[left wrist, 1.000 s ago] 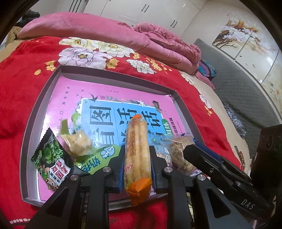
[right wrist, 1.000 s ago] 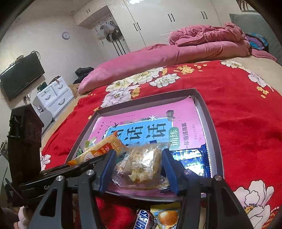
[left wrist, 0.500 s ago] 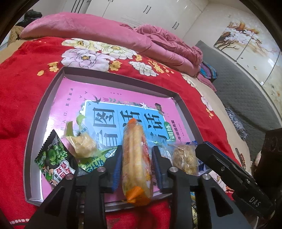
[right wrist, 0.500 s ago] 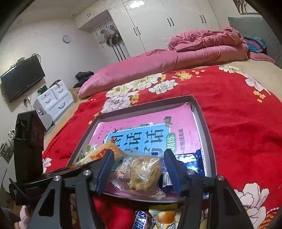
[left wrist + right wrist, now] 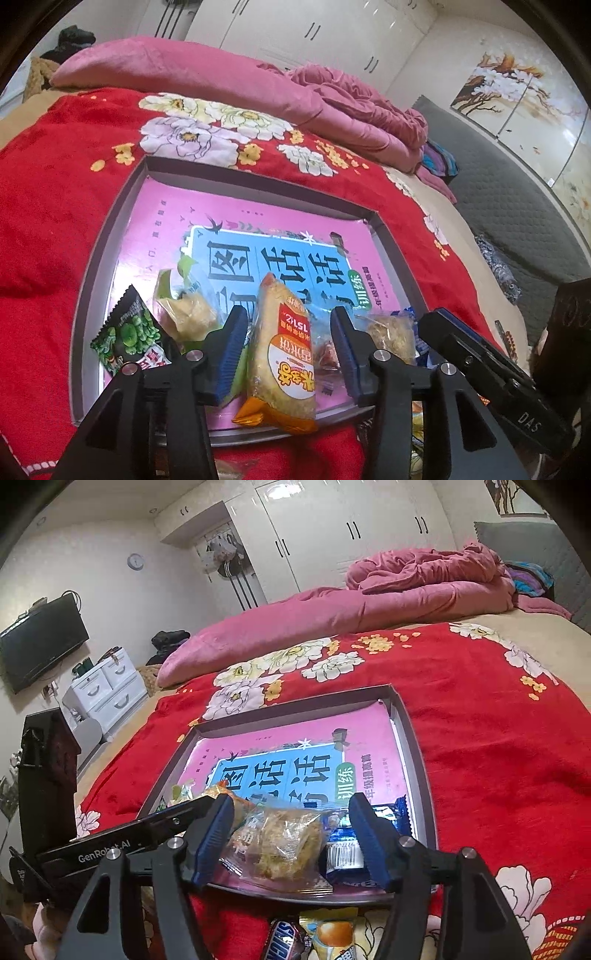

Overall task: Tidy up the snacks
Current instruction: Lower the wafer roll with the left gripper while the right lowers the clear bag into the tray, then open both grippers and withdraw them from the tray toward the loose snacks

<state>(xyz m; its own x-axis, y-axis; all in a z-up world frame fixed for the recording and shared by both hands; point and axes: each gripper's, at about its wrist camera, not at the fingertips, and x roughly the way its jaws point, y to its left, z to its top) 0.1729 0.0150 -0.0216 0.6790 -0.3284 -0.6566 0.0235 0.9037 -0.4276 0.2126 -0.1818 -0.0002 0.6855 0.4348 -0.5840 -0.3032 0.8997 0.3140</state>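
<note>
Both grippers' fingers spread; orange packet (image 5: 282, 354) between left's, clear packet (image 5: 280, 843) between right's.

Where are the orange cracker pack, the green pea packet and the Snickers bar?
orange cracker pack (image 5: 282, 354): left wrist view, middle of its printed face.
green pea packet (image 5: 127, 341): left wrist view, on the pea picture.
Snickers bar (image 5: 282, 939): right wrist view, on the lettering at the bottom edge.
</note>
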